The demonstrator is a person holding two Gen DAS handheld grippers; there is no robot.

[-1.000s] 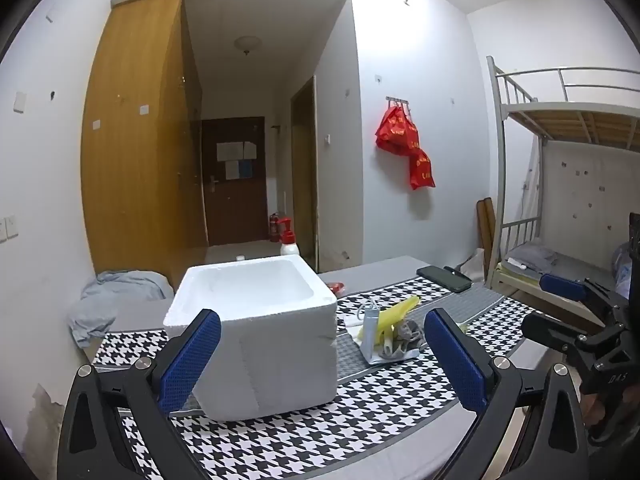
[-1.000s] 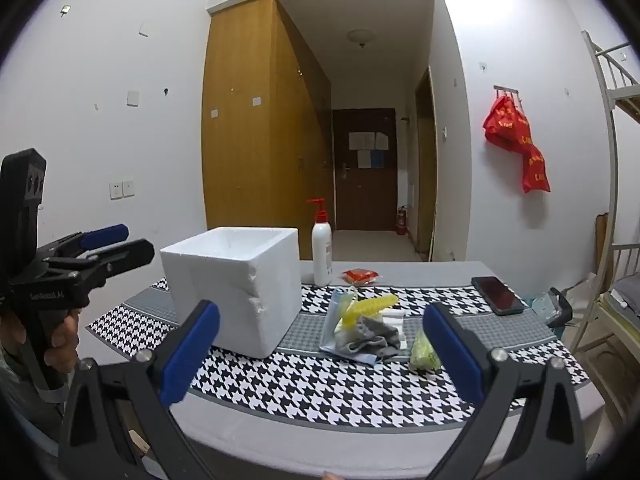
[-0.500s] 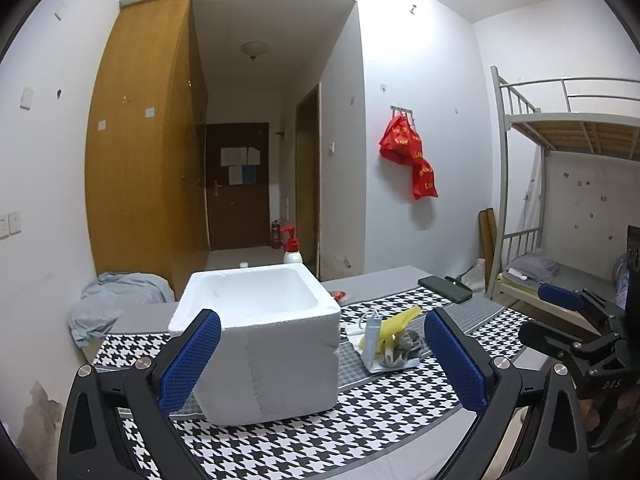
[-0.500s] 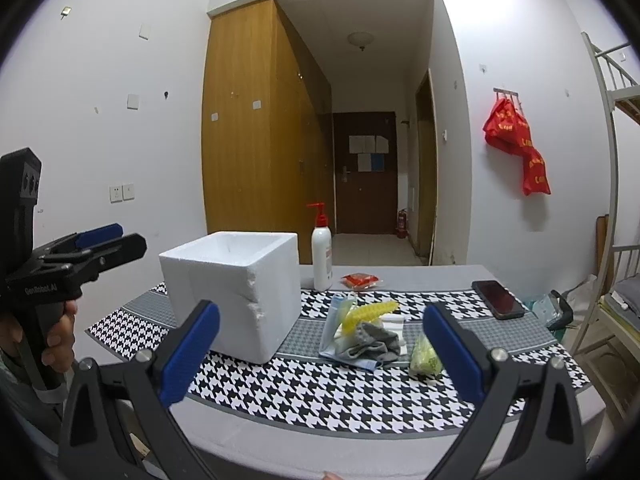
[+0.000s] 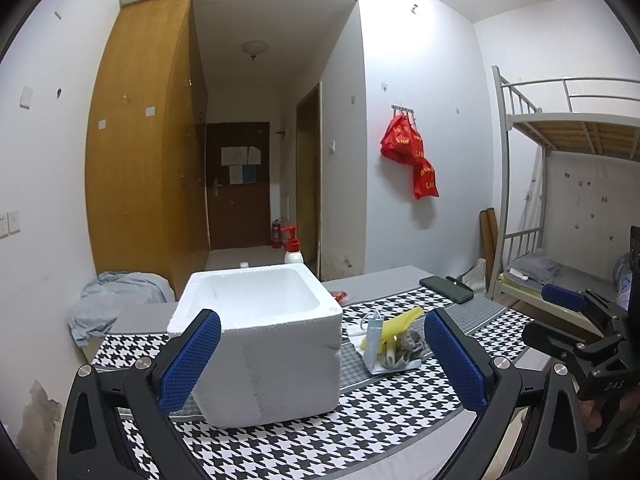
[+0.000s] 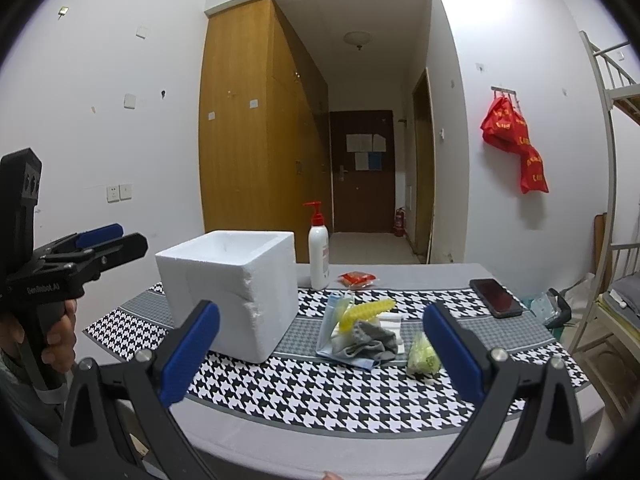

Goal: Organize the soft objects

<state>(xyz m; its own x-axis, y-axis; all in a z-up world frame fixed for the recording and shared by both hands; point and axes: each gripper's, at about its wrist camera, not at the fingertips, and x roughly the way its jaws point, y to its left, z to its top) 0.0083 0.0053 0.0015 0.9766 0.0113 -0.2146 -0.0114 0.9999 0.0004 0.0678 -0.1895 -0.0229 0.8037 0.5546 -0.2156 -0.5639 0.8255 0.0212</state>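
A white foam box [image 5: 260,340] [image 6: 232,288] stands open-topped on the houndstooth table cloth [image 6: 320,388]. To its right lies a heap of soft things: a yellow knobbly piece [image 6: 366,312] [image 5: 398,320], a grey cloth [image 6: 368,342] [image 5: 408,344], a pale blue tube [image 6: 334,312] and a green-white bundle [image 6: 424,354]. My left gripper [image 5: 322,360] hangs open near the table's front edge, in front of the box. My right gripper [image 6: 320,354] is open too, held back from the heap, with nothing between its fingers.
A pump bottle [image 6: 319,256] with a red top stands behind the box, a red packet [image 6: 357,279] beside it. A black phone [image 6: 495,297] lies at the right. A bunk bed [image 5: 568,200] is to the right, a crumpled bluish cloth [image 5: 112,300] at the left.
Both views have tilted slightly upward and drawn back a little; the box and heap sit lower in frame. Both grippers stay open and empty.
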